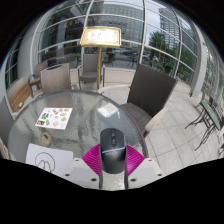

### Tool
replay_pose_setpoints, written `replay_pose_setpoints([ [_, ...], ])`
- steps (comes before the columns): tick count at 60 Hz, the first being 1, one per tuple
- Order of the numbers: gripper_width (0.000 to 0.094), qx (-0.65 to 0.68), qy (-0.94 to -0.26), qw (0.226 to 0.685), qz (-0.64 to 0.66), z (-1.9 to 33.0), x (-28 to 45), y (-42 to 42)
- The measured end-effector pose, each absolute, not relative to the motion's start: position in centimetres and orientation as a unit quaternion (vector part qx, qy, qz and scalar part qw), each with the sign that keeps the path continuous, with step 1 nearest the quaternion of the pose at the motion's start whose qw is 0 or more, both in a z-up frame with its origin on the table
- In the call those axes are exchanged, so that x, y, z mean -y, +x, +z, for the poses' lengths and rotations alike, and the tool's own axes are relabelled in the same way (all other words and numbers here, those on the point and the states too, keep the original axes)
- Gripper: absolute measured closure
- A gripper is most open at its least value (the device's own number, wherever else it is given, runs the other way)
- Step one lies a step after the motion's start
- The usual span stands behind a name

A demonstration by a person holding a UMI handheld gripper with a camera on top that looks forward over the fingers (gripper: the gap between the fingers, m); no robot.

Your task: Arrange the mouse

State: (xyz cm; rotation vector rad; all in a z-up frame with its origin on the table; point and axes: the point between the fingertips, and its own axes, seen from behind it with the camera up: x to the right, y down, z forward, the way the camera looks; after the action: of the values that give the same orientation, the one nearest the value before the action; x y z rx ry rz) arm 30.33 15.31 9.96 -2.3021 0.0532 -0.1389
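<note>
Between our two fingers, the mouse point(112, 146) is sitting, a dark one with its scroll wheel facing up and its nose pointing away from us. We are holding the gripper point(112, 160) low over the glass table point(75, 105), and its magenta pads point(93, 158) are lying close along both flanks of the mouse (whether they are actually pressing on it or merely flanking it, we cannot tell, since the mouse body is hiding the contact lines). The mouse is resting on or just above a white sheet point(55, 158) that is spreading out to the left of our fingers and is bearing a drawn circle. Just beyond that sheet, further onto the round tabletop, a printed card point(54, 117) with green and red pictures is lying flat. Past the mouse, on the right, a dark chair back point(150, 92) is standing close against the table edge. More chairs point(56, 76) are standing on the far side, and behind them a wooden board point(101, 38) is rising before the tall glass windows point(130, 22).
</note>
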Motion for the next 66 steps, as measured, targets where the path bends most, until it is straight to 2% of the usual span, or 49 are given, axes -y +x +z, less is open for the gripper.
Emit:
replay_pose_setpoints([
  [4, 0.065, -0.017, -0.896, 0.44, -0.06, 15.5, -15.8, 27.6],
  [12, 0.0651, -0.004, -0.872, 0.486, -0.052, 22.5, -14.9, 19.7],
  [18, 0.0651, 0.011, -0.871, 0.49, -0.036, 22.7, -13.5, 13.0],
  [25, 0.0653, 0.031, -0.887, 0.46, -0.016, 18.1, -12.3, 6.9],
  [30, 0.0653, 0.038, -0.904, 0.425, -0.015, 12.5, -10.7, 4.3],
  [41, 0.0654, 0.037, -0.933, 0.358, -0.018, 1.4, -8.0, 3.2],
  [46, 0.0652, 0.036, -0.939, 0.342, -0.024, -1.3, -6.9, 3.1],
  [54, 0.0636, 0.02, -0.932, 0.361, -0.02, -1.6, -6.9, 3.2],
  [64, 0.0431, 0.004, -0.933, 0.359, -0.016, -1.6, -6.9, 3.3],
  [66, 0.0313, -0.007, -0.936, 0.351, -0.019, -1.6, -6.7, 3.7],
])
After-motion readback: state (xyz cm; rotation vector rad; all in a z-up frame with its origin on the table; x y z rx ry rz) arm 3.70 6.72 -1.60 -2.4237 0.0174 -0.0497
